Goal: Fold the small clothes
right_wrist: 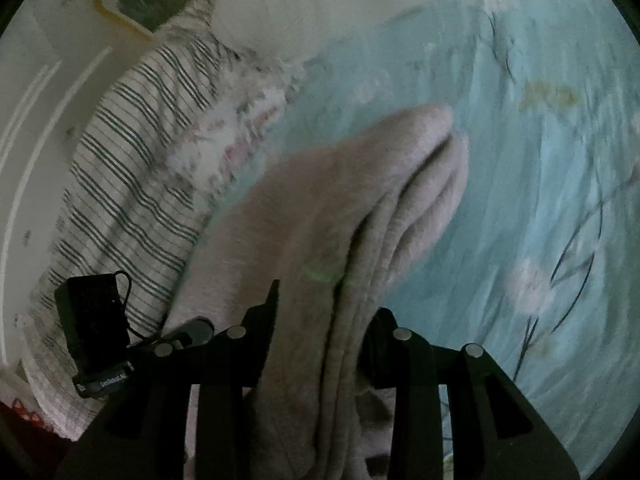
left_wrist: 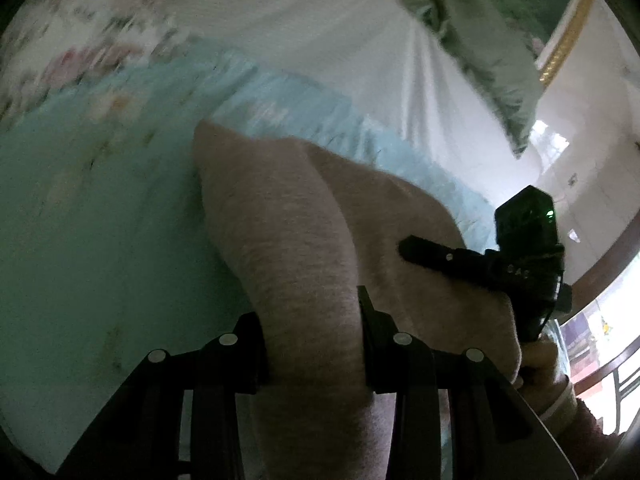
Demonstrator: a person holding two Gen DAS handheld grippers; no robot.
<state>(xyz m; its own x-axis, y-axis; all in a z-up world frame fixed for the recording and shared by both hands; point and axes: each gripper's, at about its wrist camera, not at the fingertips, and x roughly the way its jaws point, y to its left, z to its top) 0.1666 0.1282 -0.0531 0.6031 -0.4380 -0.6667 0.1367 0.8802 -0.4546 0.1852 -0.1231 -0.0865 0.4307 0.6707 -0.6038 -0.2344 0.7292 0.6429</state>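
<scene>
A small pinkish-beige fleecy garment (left_wrist: 288, 220) is held up over a light blue floral bedspread (left_wrist: 80, 200). My left gripper (left_wrist: 312, 320) is shut on one part of the garment, which runs between its fingers. My right gripper (right_wrist: 324, 320) is shut on another part of the garment (right_wrist: 340, 200), which hangs in several folded layers between its fingers. The right gripper also shows in the left wrist view (left_wrist: 472, 260), at the garment's right side. The left gripper's body shows in the right wrist view (right_wrist: 96, 328), low on the left.
A striped pillow (right_wrist: 132, 152) lies at the left of the bed. A white sheet (left_wrist: 320, 32) and a green cushion (left_wrist: 480, 60) lie beyond the bedspread. A gold-framed picture (left_wrist: 568, 32) hangs on the wall. A window railing (left_wrist: 608, 380) is at the far right.
</scene>
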